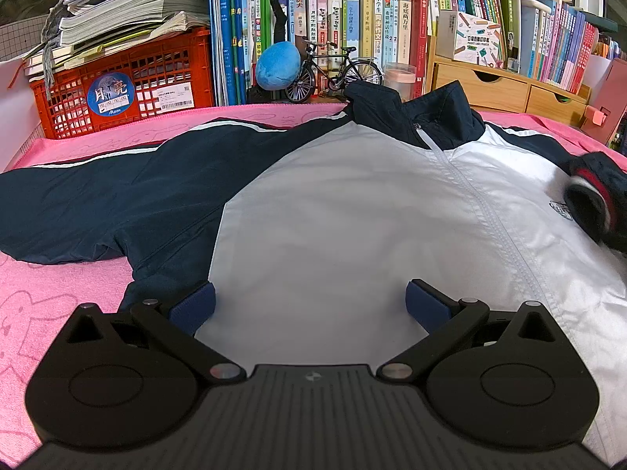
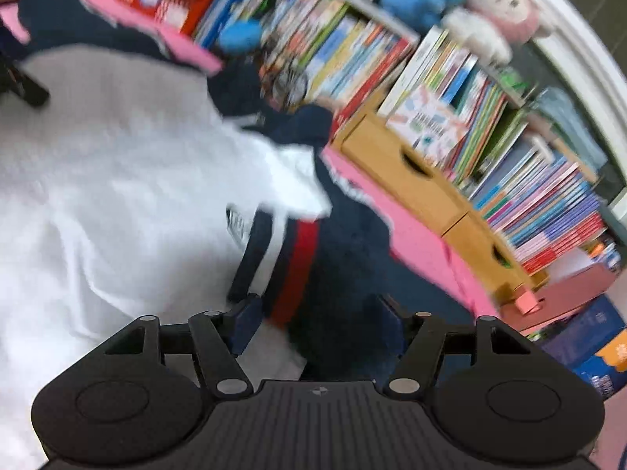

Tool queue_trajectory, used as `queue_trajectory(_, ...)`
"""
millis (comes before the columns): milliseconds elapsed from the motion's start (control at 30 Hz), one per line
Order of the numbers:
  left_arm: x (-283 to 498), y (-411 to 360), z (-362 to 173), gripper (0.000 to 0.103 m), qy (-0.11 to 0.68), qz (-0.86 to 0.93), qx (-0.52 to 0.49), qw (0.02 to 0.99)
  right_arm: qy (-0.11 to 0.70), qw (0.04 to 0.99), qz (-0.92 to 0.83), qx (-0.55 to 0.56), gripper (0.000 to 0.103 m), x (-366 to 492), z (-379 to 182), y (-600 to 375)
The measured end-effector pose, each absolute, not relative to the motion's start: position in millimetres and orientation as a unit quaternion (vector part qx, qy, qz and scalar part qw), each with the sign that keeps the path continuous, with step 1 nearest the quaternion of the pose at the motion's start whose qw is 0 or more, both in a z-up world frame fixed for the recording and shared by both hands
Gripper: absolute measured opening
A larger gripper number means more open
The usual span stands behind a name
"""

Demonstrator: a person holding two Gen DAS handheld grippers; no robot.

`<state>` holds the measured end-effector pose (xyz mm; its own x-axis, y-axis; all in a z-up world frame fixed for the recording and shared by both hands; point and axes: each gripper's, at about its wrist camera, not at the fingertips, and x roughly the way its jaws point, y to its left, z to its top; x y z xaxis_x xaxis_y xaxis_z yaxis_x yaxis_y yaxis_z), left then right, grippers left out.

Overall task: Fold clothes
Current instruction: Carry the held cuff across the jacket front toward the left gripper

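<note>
A white and navy zip jacket (image 1: 352, 215) lies face up on a pink towel (image 1: 58, 313), collar toward the bookshelf. Its one navy sleeve (image 1: 98, 211) stretches out flat to the left. My left gripper (image 1: 309, 305) hovers open just over the white front near the hem, with nothing between its blue pads. The other sleeve's cuff (image 1: 591, 203), navy with red and white bands, lies over the chest at the right edge. The right wrist view is blurred: my right gripper (image 2: 319, 323) has its jaws apart, and that cuff (image 2: 298, 266) lies loose between them over the white jacket (image 2: 117, 176).
Behind the towel stand a red crate (image 1: 117, 86) topped with stacked papers, a row of books, a blue plush (image 1: 278, 66), a model bicycle (image 1: 333, 70) and a wooden drawer unit (image 1: 501, 86). The drawer unit (image 2: 411, 180) is close to the jacket's right side.
</note>
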<state>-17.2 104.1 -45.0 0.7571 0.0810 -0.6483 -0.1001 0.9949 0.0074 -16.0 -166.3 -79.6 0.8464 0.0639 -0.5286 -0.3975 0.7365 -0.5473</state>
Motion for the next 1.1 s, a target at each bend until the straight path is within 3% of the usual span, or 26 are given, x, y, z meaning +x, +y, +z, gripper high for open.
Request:
queue_trajectory(33,-17,104,-45,0.103,0.345,0.048,-0.014,0.937,0.248,0.901,0.128,-0.333,0.037,-13,-80,-164)
queue_trajectory(67,-17,104,-45,0.103,0.345,0.048,-0.014,0.937,0.25,0.903,0.127,-0.326,0.021,-11,-80,-162)
queue_trajectory(267,-18,104,-45,0.103,0.345,0.048,-0.014,0.937,0.207,0.927,0.182,-0.256,0.016,-14,-41,-142)
queue_trajectory(333,-18,104,-45,0.103,0.345,0.048,-0.014,0.937,0.197,0.924,0.203,-0.259,0.02,-17,-36,-132)
queue_trajectory(400,-18,104,-45,0.103,0.345,0.048,-0.014,0.937,0.187,0.915,0.191,-0.302,0.045,-20,-43,-121)
queue_trajectory(467,-18,104,-45,0.103,0.345,0.048,-0.015,0.937,0.18,0.901,0.166,-0.359,0.062,-20,-58,-114)
queue_trajectory(533,-18,104,-45,0.103,0.345,0.048,-0.015,0.937,0.183,0.883,0.145,-0.407,0.062,-17,-75,-110)
queue_trajectory(567,-18,104,-45,0.103,0.345,0.048,-0.015,0.937,0.192,0.879,0.144,-0.413,0.053,-13,-81,-110)
queue_trajectory(600,-18,104,-45,0.103,0.345,0.048,-0.015,0.937,0.213,0.879,0.149,-0.4,0.025,-7,-86,-109)
queue_trajectory(633,-18,104,-45,0.103,0.345,0.048,-0.015,0.937,0.234,0.882,0.153,-0.381,0.017,-1,-88,-108)
queue_trajectory(833,-18,105,-45,0.103,0.345,0.047,-0.015,0.937,0.228,0.902,0.2,-0.307,0.011,17,-72,-58)
queue_trajectory(1100,-18,105,-45,0.103,0.345,0.047,-0.017,0.937,0.236,0.889,0.306,-0.244,0.01,34,-64,32)
